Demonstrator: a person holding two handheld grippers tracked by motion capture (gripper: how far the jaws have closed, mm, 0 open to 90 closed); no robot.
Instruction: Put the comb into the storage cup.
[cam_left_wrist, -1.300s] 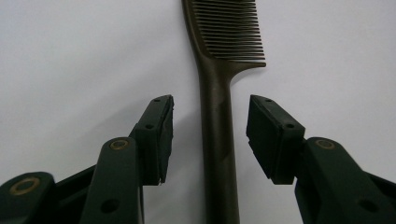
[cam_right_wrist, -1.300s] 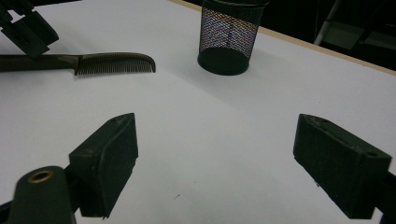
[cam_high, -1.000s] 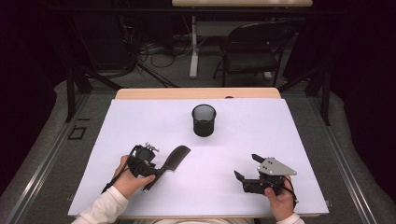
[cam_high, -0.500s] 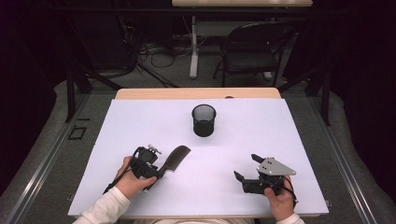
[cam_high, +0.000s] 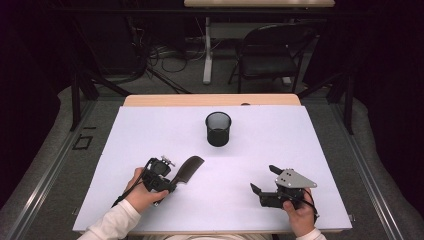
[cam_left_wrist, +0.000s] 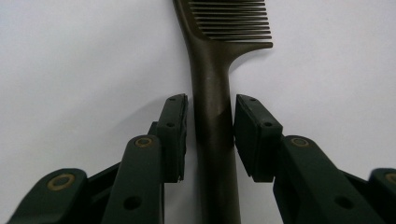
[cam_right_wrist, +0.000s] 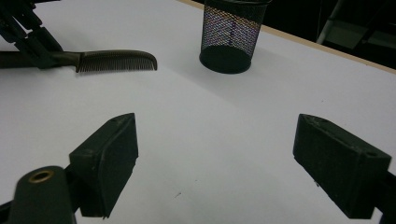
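A dark brown comb (cam_high: 190, 168) lies flat on the white table cover (cam_high: 300, 140), left of centre. Its teeth point away in the left gripper view, where the comb (cam_left_wrist: 212, 56) runs up the middle. My left gripper (cam_high: 172, 181) straddles the handle. Its jaws have just been closing, and the pads (cam_left_wrist: 173, 135) stand a hair off the handle on either side of the left gripper (cam_left_wrist: 211, 121). My right gripper (cam_high: 263, 178) rests at the front right, wide open with nothing between its fingers. The right gripper (cam_right_wrist: 215, 149) faces the comb (cam_right_wrist: 116, 60) and a black mesh cup (cam_right_wrist: 231, 35).
The black mesh cup (cam_high: 218, 129) stands upright at the table's middle back, apart from both grippers. A wooden table edge (cam_high: 210, 100) runs behind the white cover. A black chair (cam_high: 270, 55) and cables lie on the floor beyond.
Both hands have kept their places. The left gripper's jaws look slightly narrower around the comb handle; the comb has not moved.
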